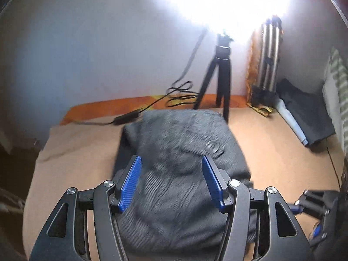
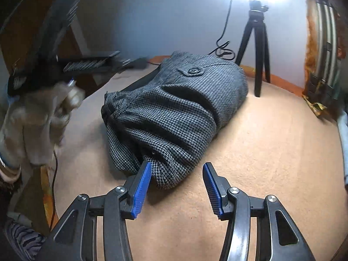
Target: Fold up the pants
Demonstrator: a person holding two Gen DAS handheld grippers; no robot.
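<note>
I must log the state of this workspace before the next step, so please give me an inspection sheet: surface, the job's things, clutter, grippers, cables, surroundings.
Surface: tan cloth-covered surface, orange edge at the far side.
Job's things: grey houndstooth pants, already in a compact folded bundle, buttoned pocket on top.
Clutter: dark folded garment at the far right; small black tripod behind the pants.
Grippers: left gripper open, above the pants, holding nothing; right gripper open, its left pad against the bundle's near edge.
Cables: black cable coiled near the tripod, running to a black adapter.
Surroundings: pale wall, very bright lamp glare.
</note>
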